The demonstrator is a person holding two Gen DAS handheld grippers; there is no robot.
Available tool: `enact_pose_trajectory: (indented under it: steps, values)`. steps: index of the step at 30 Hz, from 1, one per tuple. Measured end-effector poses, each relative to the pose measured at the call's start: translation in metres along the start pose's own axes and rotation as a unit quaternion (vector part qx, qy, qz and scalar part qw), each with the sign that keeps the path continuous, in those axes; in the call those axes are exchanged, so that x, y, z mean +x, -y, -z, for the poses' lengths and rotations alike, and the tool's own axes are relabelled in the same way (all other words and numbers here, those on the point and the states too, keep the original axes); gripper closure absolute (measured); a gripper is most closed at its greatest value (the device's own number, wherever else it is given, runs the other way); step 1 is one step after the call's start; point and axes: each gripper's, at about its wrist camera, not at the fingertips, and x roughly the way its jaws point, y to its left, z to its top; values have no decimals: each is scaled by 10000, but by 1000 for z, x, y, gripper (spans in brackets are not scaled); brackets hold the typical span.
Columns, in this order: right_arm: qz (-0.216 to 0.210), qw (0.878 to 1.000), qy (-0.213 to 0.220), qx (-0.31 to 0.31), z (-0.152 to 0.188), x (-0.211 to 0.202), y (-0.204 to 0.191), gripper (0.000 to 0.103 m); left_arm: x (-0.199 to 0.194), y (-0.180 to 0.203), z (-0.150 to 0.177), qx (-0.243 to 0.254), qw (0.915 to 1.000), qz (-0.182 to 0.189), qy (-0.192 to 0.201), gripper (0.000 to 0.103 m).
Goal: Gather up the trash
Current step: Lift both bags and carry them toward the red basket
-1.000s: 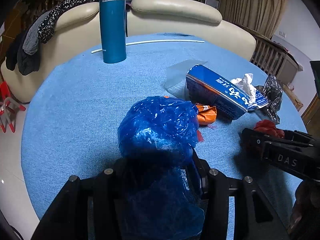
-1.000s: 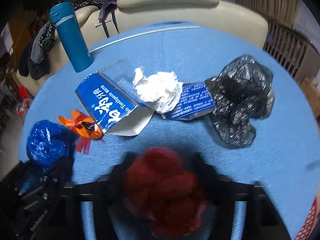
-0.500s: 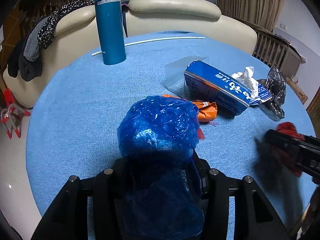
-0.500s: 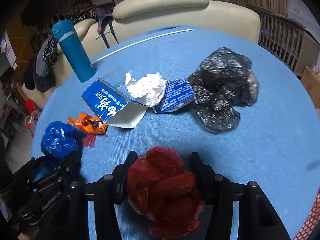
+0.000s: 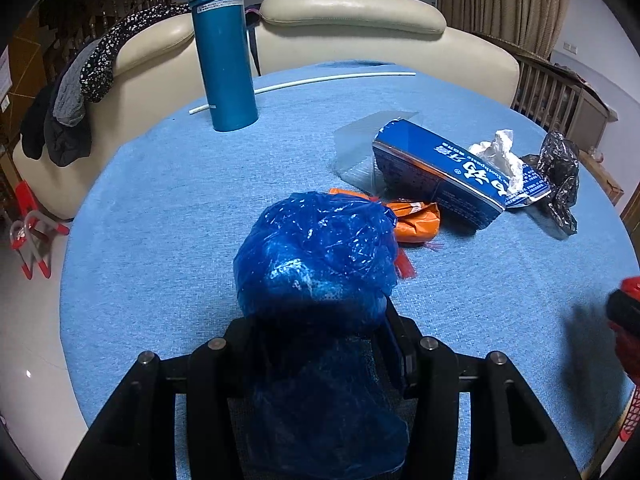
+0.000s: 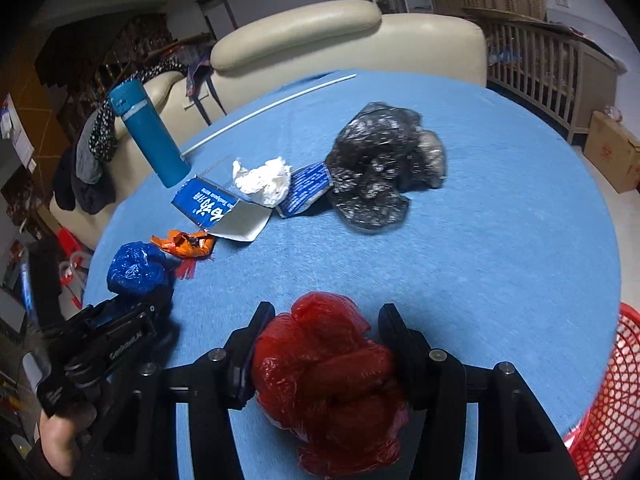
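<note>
Left tongs (image 5: 320, 320) clamp a blue bag (image 5: 316, 256), right tongs (image 6: 324, 336) a red bag (image 6: 324, 376); only the right view shows the red basket (image 6: 616, 392).

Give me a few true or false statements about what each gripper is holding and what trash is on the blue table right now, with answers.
1. The left gripper holds a blue plastic bag. True.
2. The right gripper is empty. False: its jaws are shut on a red plastic bag.
3. The teal bottle lies on its side. False: it stands upright.
4. A white tissue rests on the blue toothpaste box. True.
5. The black plastic bag is already in the red basket. False: it lies on the table.
</note>
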Motion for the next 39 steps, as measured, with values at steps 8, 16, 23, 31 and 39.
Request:
enact_pose_trajectory:
  steps: [8,16,23,31,39]
  values:
    - [20,9995,205,247,11,-25,17,46,-7,7,3,182,9985,-477,199,51]
    - [77,9982,423,418,19,-51,37,46,-19,6,10,-88,9990,-381,235,51]
    - [154,9969,420,646,30,-57,56,46,-64,38,10,99,9982,93,578,51]
    - [111,9961,495,723,34,-64,60,46,-115,62,10,227,9941,545,908,51]
    - [70,9947,669,780,36,-80,64,46,-135,85,20,575,9906,730,1003,51]
